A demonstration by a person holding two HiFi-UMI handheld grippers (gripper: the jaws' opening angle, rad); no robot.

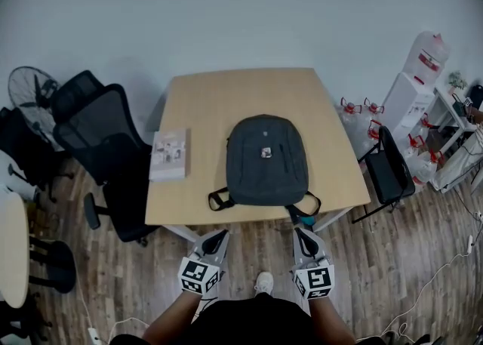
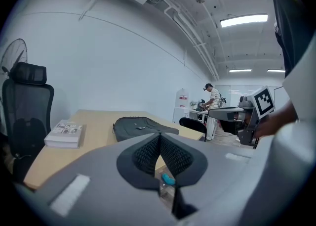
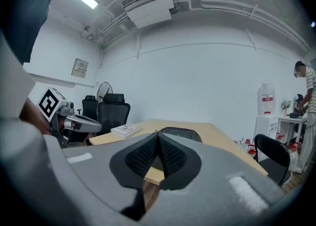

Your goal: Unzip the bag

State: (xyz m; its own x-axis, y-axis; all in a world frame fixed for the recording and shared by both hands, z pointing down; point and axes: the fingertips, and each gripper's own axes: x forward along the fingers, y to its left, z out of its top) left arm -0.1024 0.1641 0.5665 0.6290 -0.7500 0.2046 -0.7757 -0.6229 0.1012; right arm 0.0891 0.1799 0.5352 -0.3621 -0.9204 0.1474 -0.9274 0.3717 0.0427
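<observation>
A dark grey backpack (image 1: 267,159) lies flat on the wooden table (image 1: 204,94), its straps toward the near edge; it also shows as a low dark shape in the left gripper view (image 2: 140,125) and in the right gripper view (image 3: 178,133). My left gripper (image 1: 219,236) hangs shut in front of the table's near edge, left of the bag's straps. My right gripper (image 1: 300,233) is shut too, just below the bag's bottom right corner. Neither touches the bag. In their own views the left gripper (image 2: 159,136) and right gripper (image 3: 157,134) have tips meeting with nothing between.
A stack of books (image 1: 169,155) lies on the table's left part. Black office chairs (image 1: 98,136) stand at the left, another black chair (image 1: 390,170) at the right. A water dispenser (image 1: 416,79) and bottles are at the far right. A person (image 2: 213,106) stands in the background.
</observation>
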